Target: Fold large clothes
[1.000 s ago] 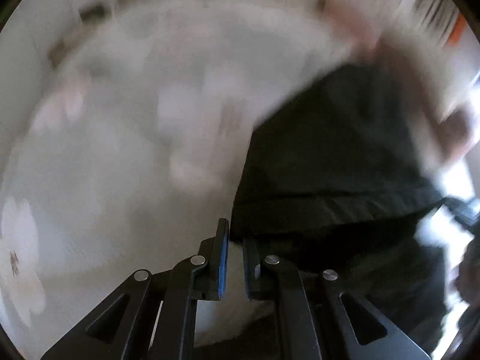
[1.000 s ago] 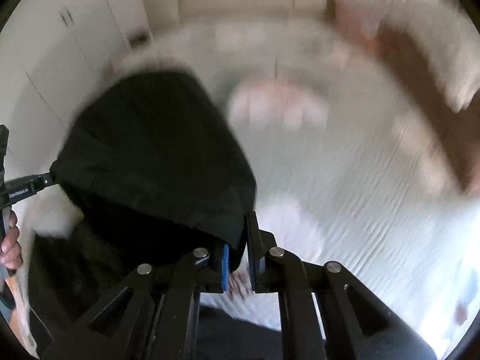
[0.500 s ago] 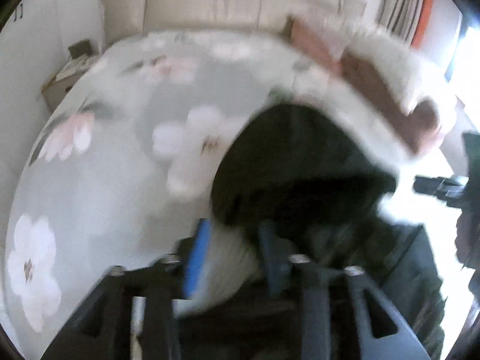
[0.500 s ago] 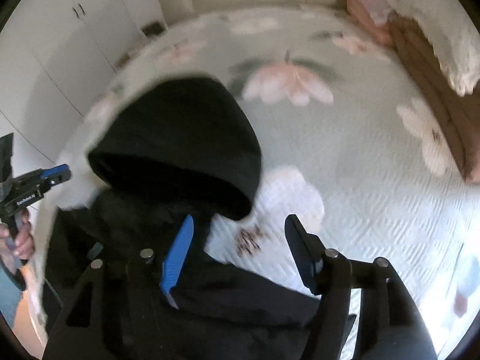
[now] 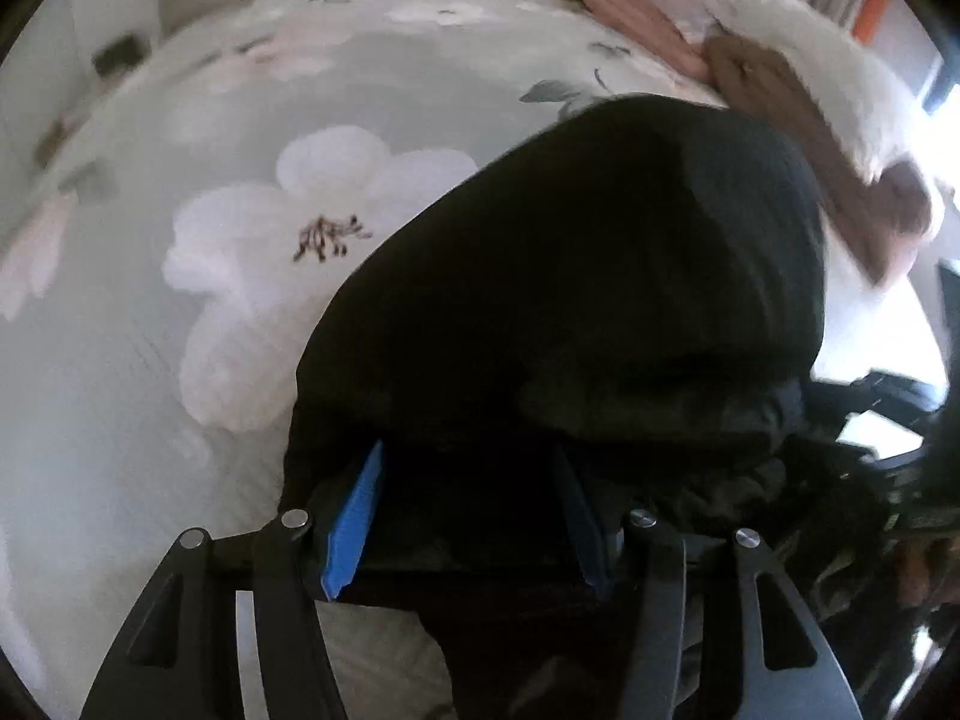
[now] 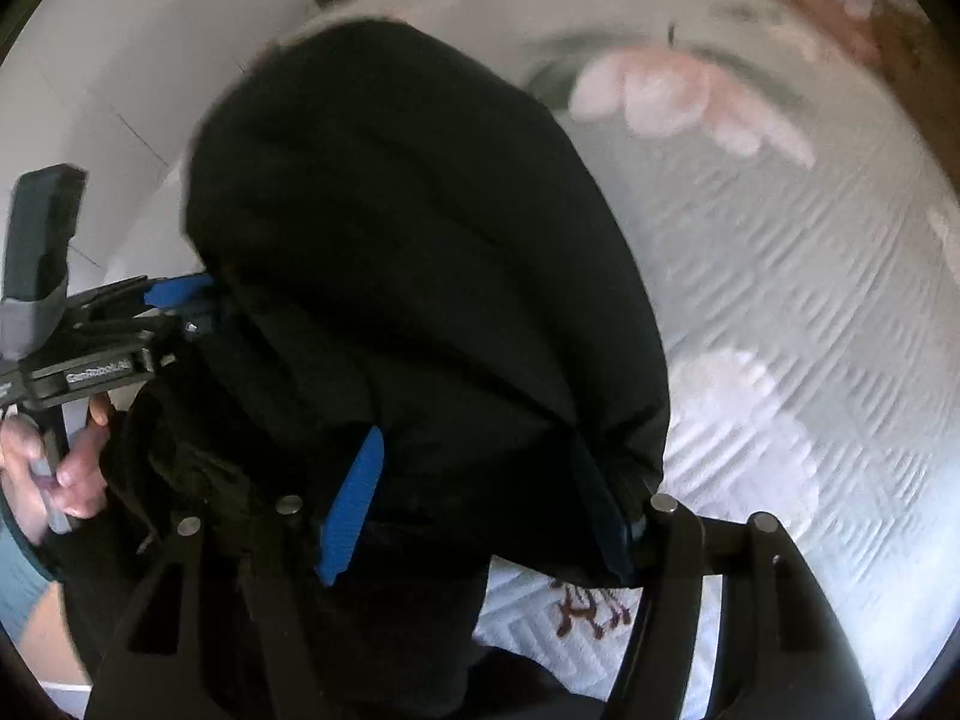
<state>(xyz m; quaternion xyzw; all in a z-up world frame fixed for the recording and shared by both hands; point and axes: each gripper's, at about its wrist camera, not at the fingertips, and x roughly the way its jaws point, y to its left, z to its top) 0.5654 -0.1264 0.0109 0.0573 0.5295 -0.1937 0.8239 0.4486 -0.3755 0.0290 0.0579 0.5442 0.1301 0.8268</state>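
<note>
Both tools, left (image 5: 468, 516) and right (image 6: 480, 504), stand released, the left still opening, over a black garment (image 5: 570, 300) on the bed (image 5: 150, 390); puffy fabric could spring back, undoing the fold.

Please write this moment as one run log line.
stage: fold laid down | left gripper: jaws opening, off black garment | right gripper: jaws apart, garment loose between | surface: floral bedspread
</note>
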